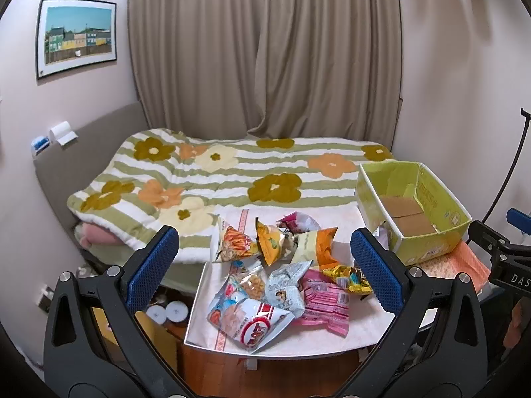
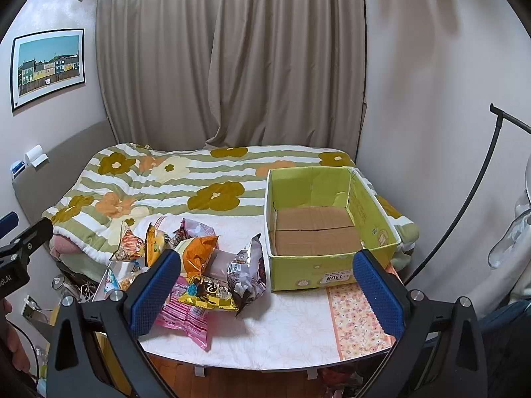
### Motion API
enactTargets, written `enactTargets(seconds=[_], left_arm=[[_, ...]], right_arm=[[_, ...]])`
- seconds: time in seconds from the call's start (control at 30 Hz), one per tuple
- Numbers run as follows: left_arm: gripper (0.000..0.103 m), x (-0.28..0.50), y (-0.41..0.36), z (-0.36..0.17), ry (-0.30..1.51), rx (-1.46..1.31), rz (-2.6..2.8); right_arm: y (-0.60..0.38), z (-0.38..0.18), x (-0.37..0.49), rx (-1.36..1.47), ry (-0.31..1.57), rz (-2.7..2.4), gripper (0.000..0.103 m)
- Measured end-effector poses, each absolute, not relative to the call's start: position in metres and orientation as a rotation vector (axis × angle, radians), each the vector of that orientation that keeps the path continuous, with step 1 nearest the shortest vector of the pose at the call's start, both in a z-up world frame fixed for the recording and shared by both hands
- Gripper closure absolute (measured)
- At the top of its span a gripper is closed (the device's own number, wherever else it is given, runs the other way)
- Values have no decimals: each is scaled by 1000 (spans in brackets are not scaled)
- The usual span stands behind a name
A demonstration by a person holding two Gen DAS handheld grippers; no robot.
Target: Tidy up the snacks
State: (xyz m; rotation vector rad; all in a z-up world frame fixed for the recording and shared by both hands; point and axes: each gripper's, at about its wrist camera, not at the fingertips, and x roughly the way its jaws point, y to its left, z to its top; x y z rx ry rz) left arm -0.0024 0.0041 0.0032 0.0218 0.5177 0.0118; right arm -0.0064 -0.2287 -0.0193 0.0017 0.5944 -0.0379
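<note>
no snack has been lifted yet, so the sorting is judged to be at its very start. the left gripper (image 1: 264, 268) and the right gripper (image 2: 267, 293) are both held wide apart with nothing between them. the snack packets (image 1: 282, 275) are heaped on the table (image 2: 298, 328), just beside the empty green box (image 2: 332, 219). next, one packet must be pinched and carried into the box.
</note>
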Motion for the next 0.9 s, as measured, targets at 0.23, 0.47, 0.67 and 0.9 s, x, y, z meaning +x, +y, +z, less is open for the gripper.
enactTargets(seconds=[0.23,0.47,0.67,0.9], left_arm=[[0,-3,4,4,518,23,10],[0,-3,3,3,518,22,12],[0,-3,2,2,520,22,12],[0,-4,0,1,523,22,13]], right_arm=[[-231,-20,-6,4,595,-37,0],[-231,-20,-6,5,596,-39,0],[-232,-21,-6,5,596,-38,0],[-234,-20,-6,7,596,-39,0]])
